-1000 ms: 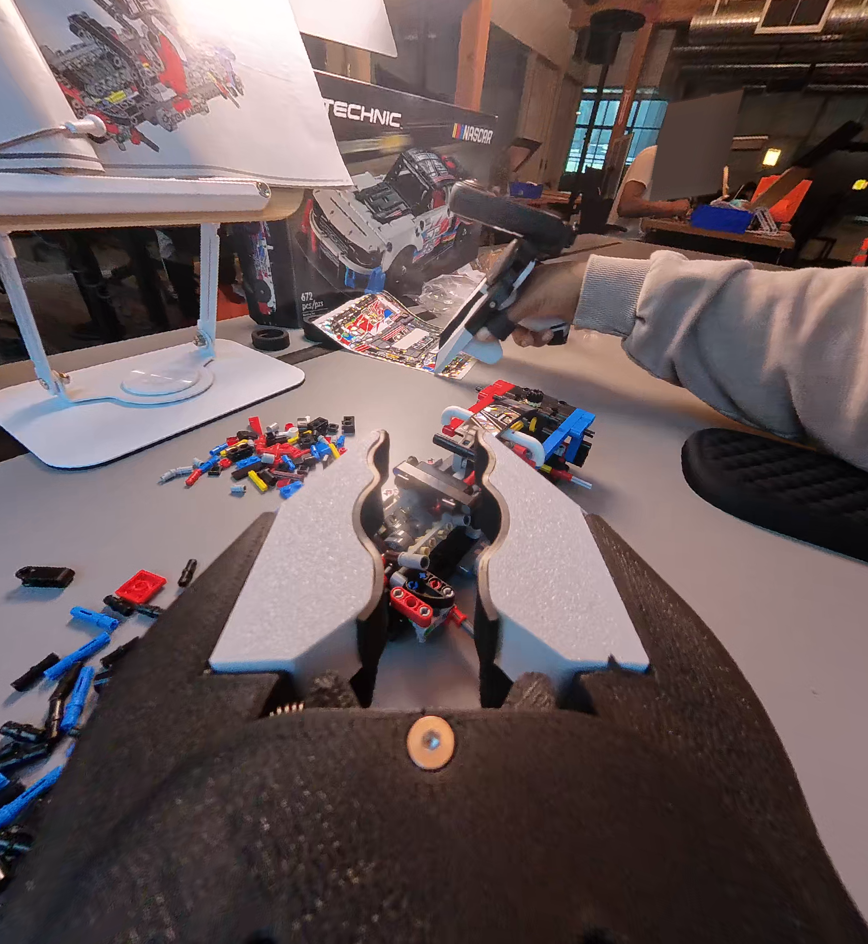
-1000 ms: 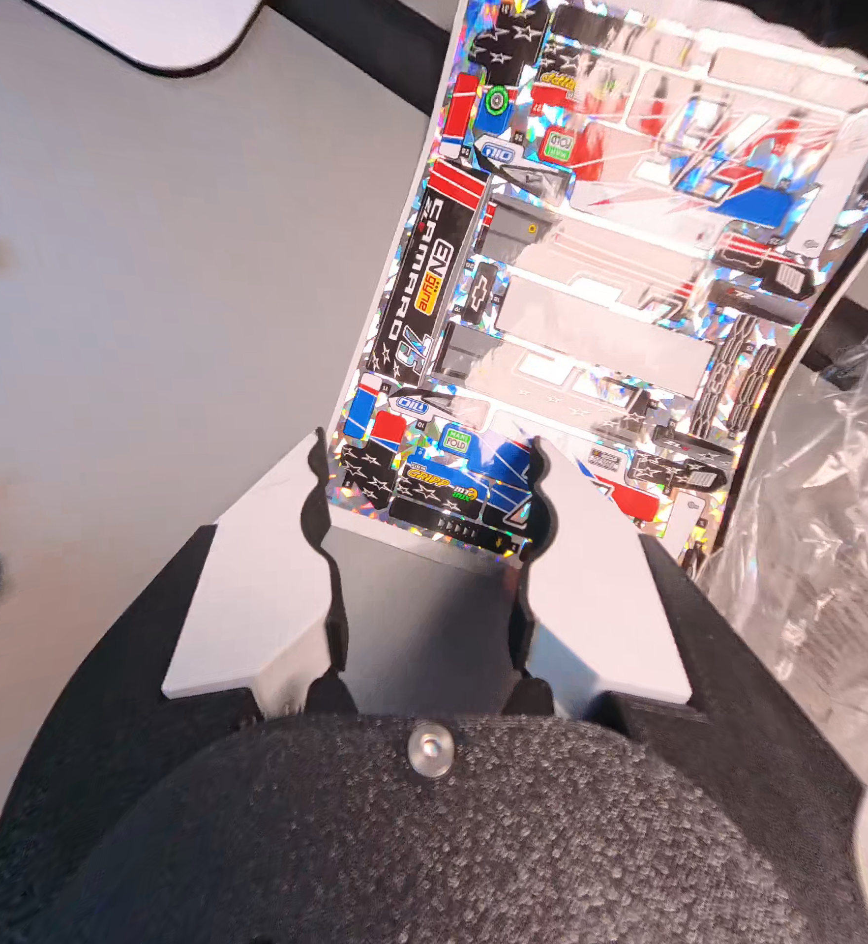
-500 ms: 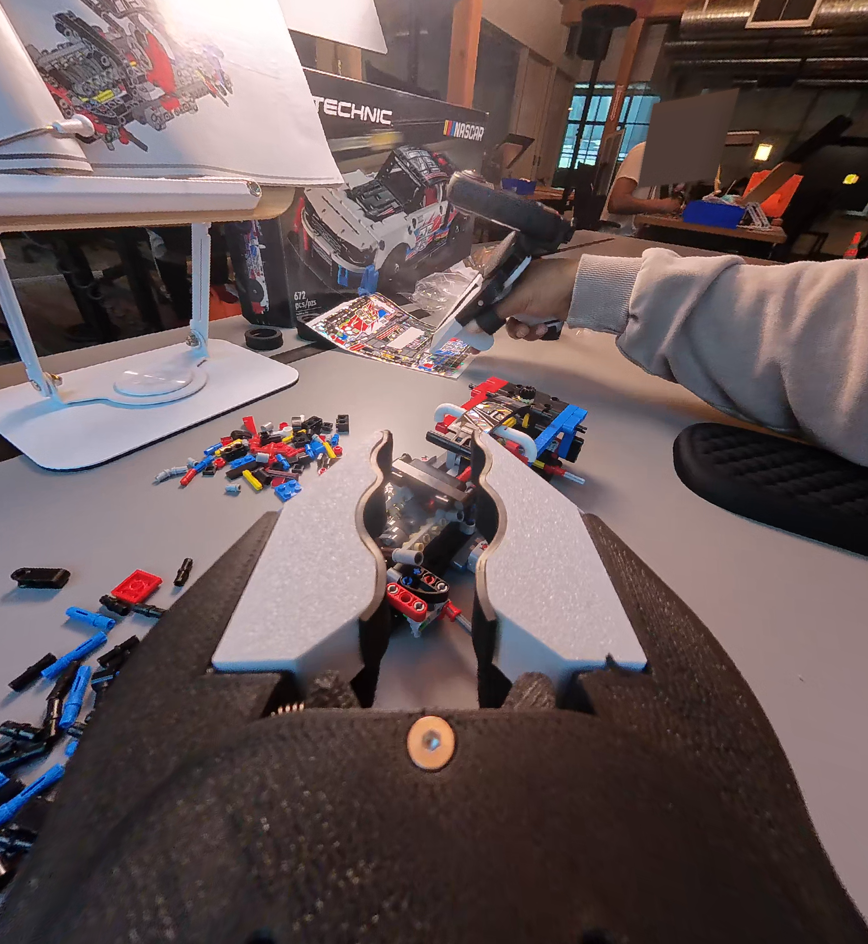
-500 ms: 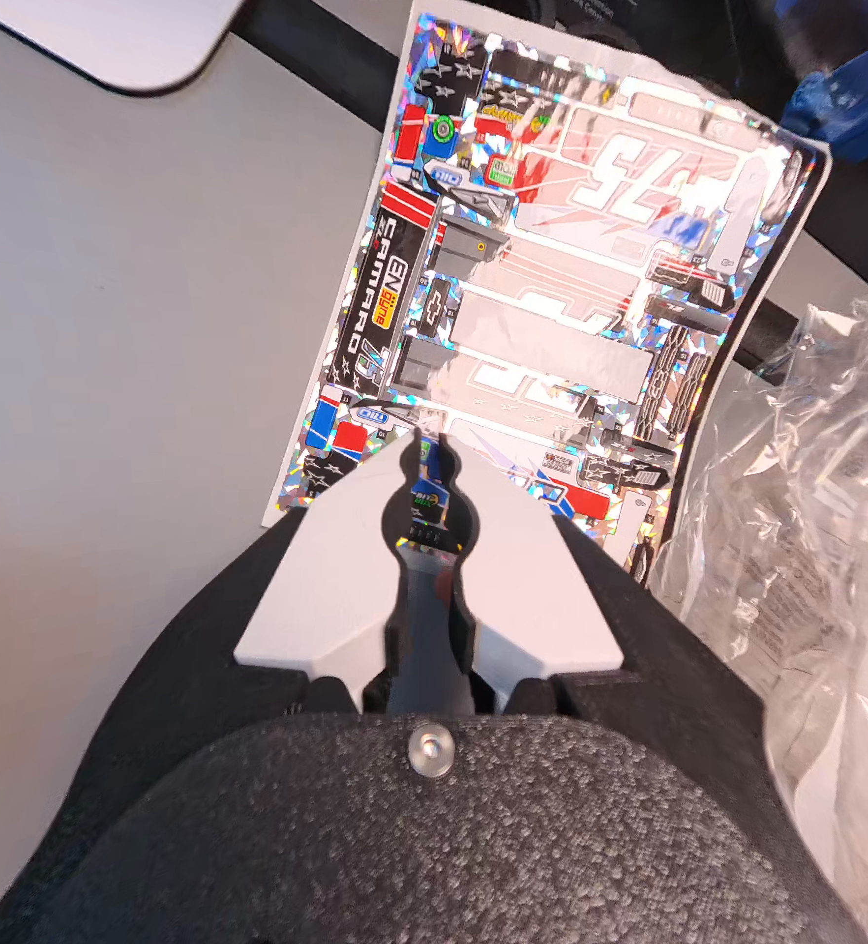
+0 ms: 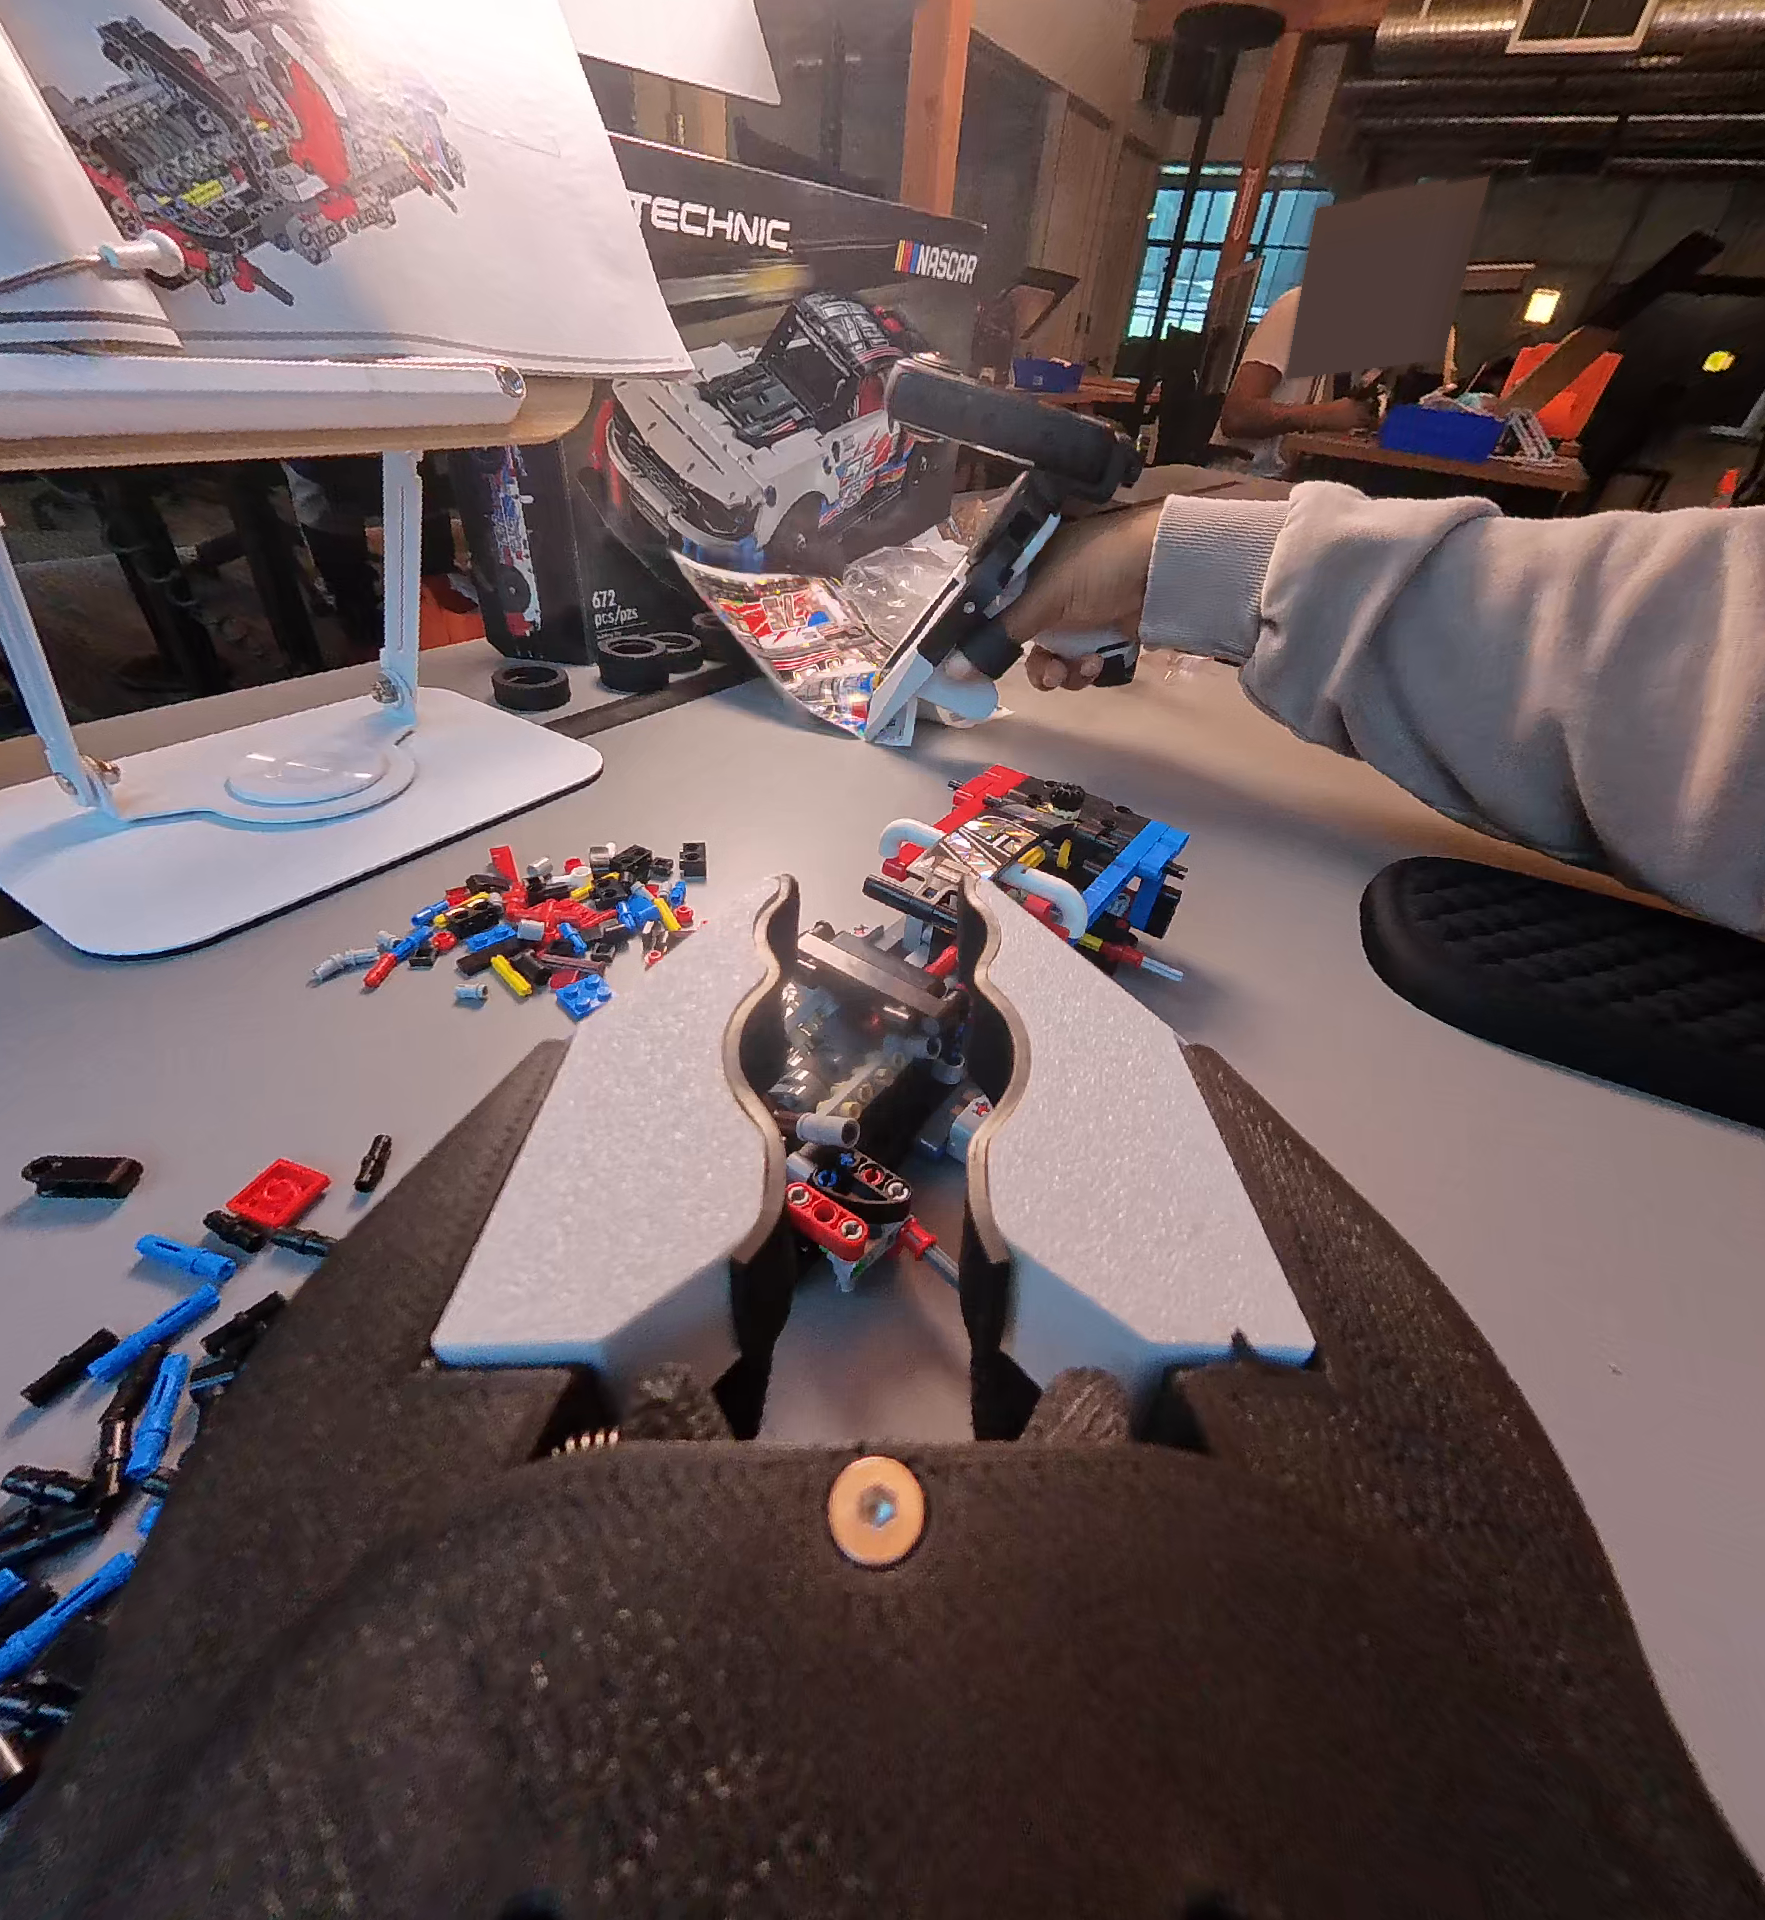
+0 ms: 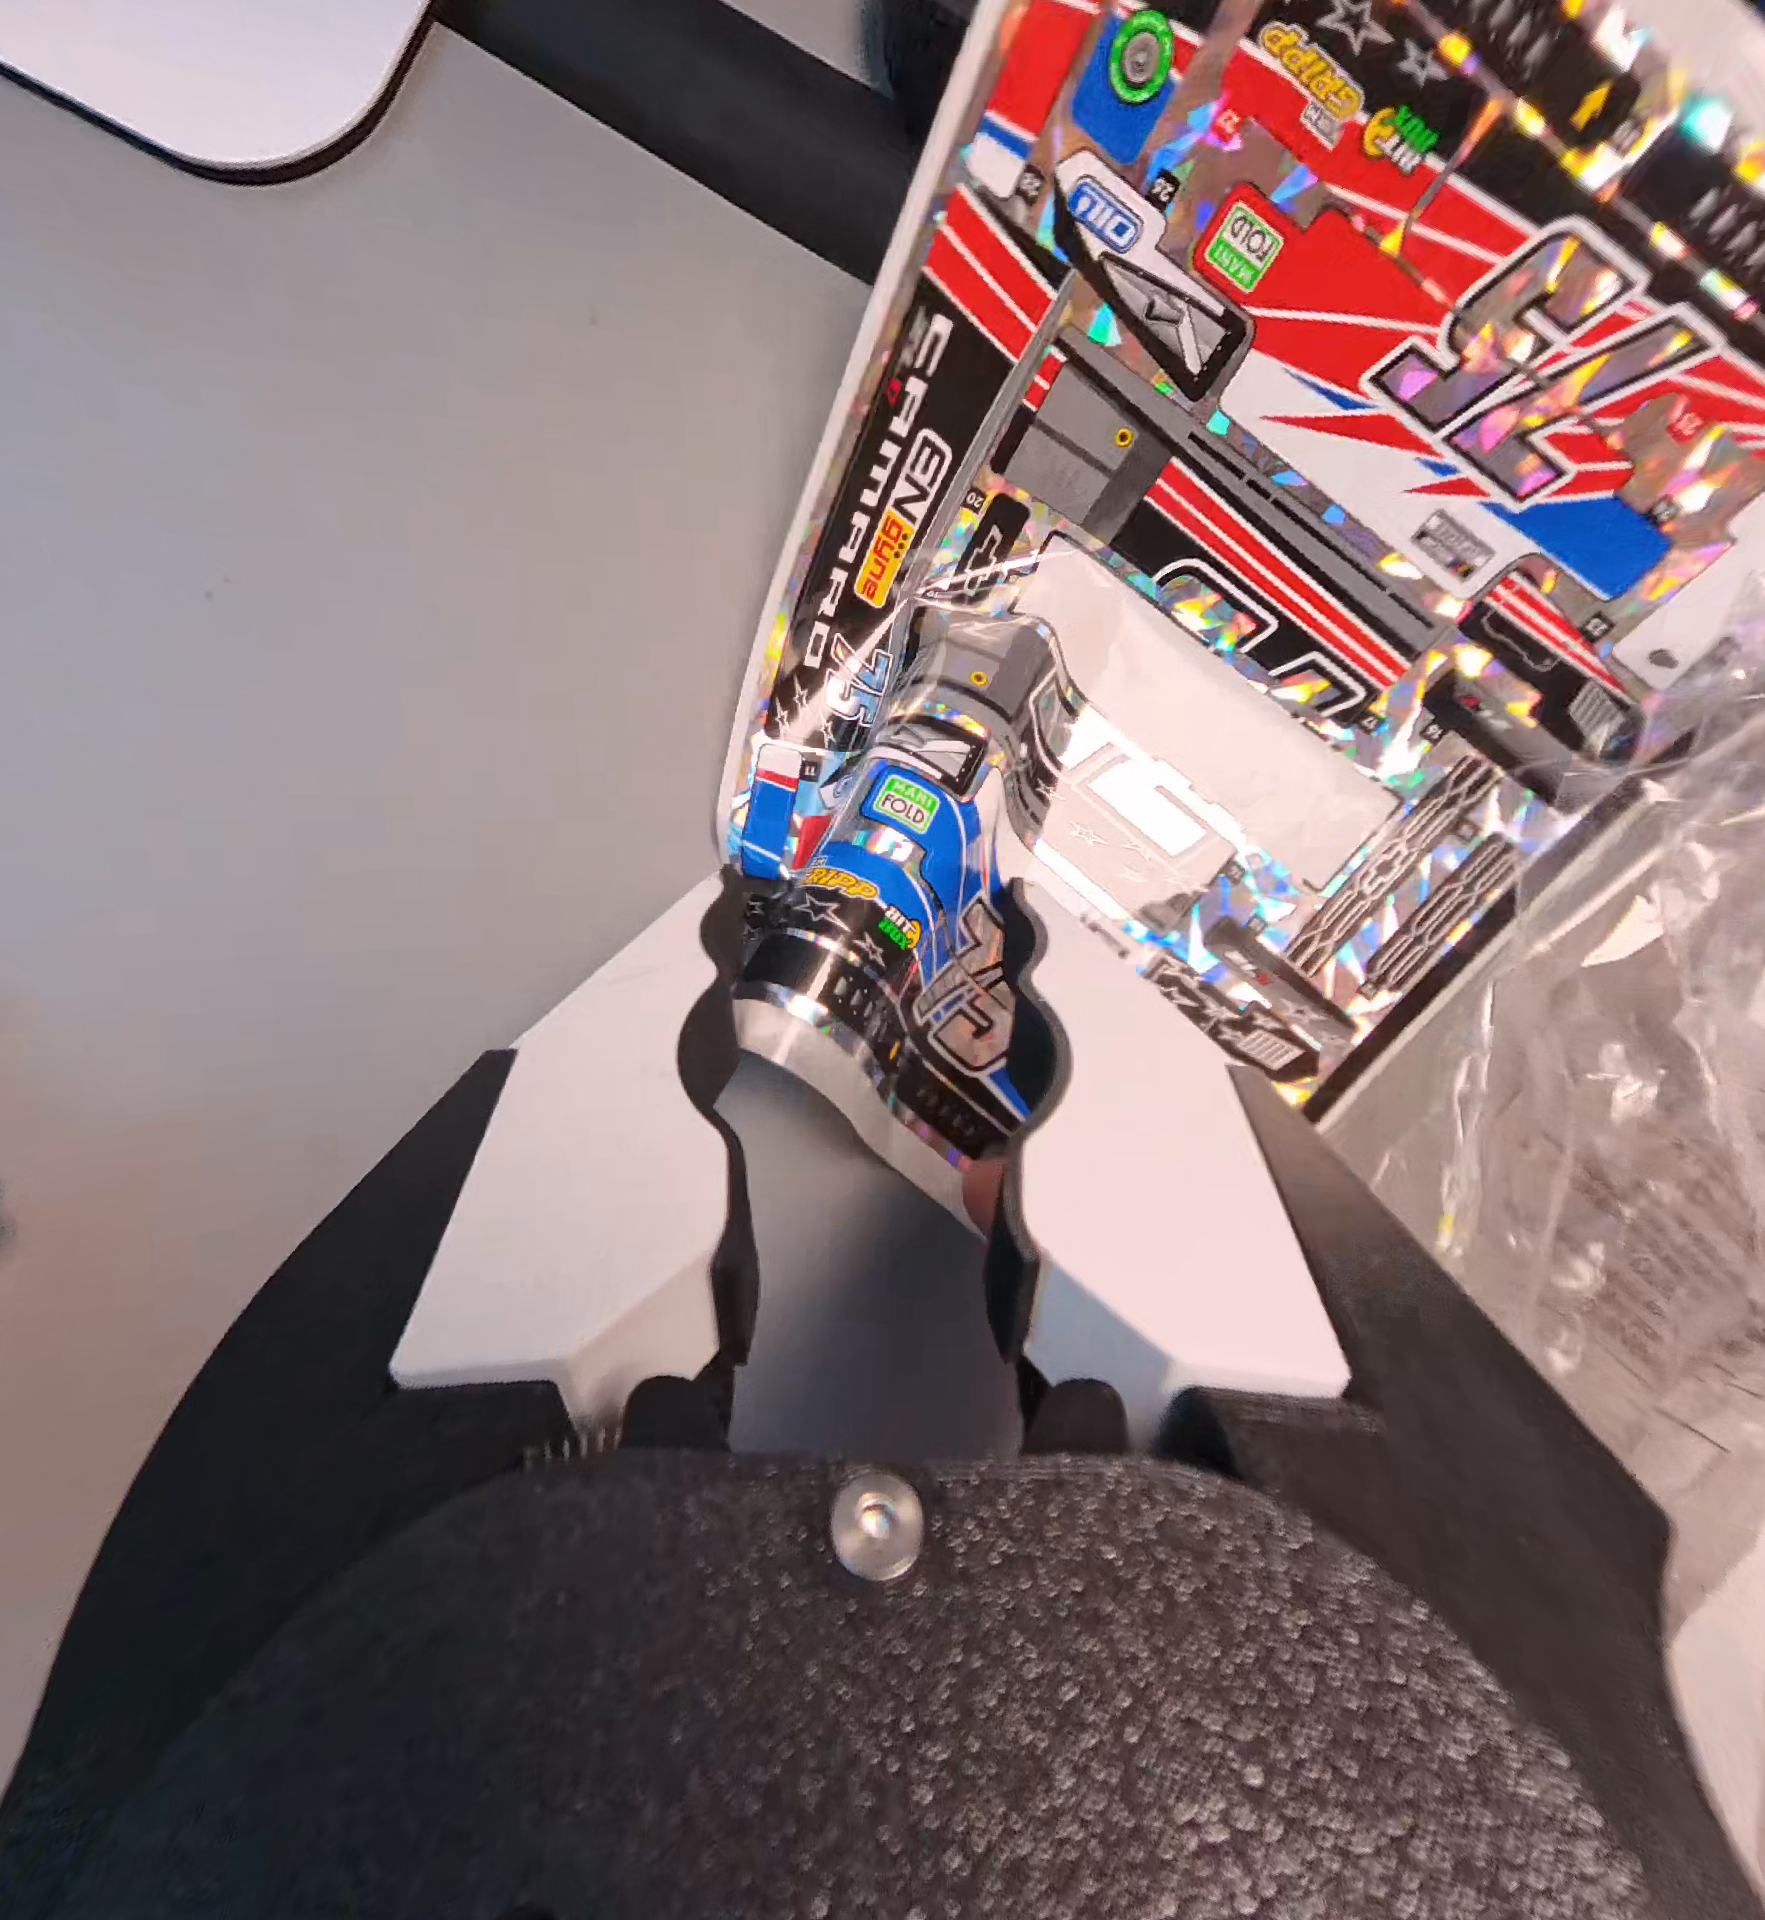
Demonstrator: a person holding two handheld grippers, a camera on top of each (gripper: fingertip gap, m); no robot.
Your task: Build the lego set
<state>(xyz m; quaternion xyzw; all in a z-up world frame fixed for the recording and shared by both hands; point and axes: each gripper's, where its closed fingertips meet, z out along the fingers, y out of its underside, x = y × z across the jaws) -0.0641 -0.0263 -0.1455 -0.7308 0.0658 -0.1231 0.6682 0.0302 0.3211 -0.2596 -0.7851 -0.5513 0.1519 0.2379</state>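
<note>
My left gripper (image 5: 875, 896) is shut around a part-built lego car chassis (image 5: 857, 1049) that rests on the grey table (image 5: 1273, 1195); its red and blue far end (image 5: 1054, 847) sticks out beyond my fingertips. My right gripper (image 6: 873, 904) is shut on the near edge of a shiny sticker sheet (image 6: 1273, 468), which curls and bunches between the jaws. In the left wrist view the right gripper (image 5: 893, 712) holds that sheet (image 5: 795, 623) tilted up off the table at the back, in front of the set's box (image 5: 805, 364).
Loose pieces (image 5: 556, 925) lie left of the chassis; blue and black pins (image 5: 130, 1371) lie at the near left. An instruction booklet (image 5: 338, 156) sits on a white stand (image 5: 234, 831). Black tyres (image 5: 639, 660), a black pad (image 5: 1605, 997), a plastic bag (image 6: 1636, 1039).
My right gripper closed on the near edge of the sticker sheet and raised it; the sheet now curls up off the table. My left gripper has stayed on the chassis.
</note>
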